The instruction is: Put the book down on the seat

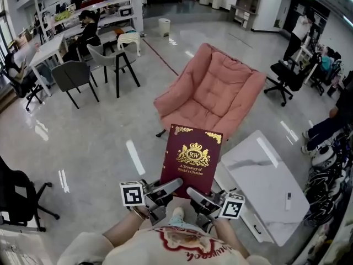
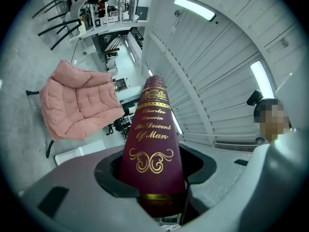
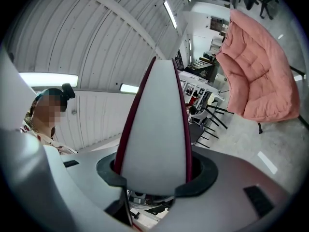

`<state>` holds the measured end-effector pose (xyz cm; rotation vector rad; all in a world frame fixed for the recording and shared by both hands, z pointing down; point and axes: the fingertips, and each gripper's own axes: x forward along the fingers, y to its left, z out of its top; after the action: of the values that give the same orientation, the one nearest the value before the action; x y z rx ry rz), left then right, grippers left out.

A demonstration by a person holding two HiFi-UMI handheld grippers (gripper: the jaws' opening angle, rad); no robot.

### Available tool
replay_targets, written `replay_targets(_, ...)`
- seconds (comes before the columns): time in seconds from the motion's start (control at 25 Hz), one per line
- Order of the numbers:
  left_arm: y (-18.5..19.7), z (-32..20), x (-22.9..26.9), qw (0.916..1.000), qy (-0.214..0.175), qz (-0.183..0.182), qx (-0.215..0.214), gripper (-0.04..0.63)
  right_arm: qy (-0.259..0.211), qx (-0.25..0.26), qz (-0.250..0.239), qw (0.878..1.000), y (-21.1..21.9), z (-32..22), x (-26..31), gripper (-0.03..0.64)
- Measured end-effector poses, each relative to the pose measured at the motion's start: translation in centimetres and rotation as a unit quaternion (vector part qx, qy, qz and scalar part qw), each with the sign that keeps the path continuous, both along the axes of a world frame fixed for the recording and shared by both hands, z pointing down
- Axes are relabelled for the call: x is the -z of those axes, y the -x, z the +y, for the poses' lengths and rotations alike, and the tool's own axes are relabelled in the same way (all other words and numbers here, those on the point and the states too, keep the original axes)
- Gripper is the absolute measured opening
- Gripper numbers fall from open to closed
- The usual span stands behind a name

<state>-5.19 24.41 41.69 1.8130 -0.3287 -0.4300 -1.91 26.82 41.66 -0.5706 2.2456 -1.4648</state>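
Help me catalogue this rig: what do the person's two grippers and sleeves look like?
The left gripper and right gripper each have glossy grey fingers lined with black padding. Each carries a white cube printed with black square markers. The sleeves are cream.

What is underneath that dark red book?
Only shiny floor and the pink armchair show around the book, which the left gripper and right gripper hold up by its near edge. Whatever lies directly beneath it is hidden.
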Motion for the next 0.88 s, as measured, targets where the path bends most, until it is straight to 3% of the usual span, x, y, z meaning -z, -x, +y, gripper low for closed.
replay_targets(0.44,-3.1,-6.8,-2.3,0.9994,0.005,-0.009,0.033,0.239,0.004,0.023,-0.014,1.000,-3.3,-6.9,-2.3,0.216)
replay_targets(0.88,-3.3,-11.7,-2.1,0.9989,0.014,-0.011,0.044,0.239,0.010,0.024,-0.023,0.999,-3.7,-11.7,-2.1,0.216)
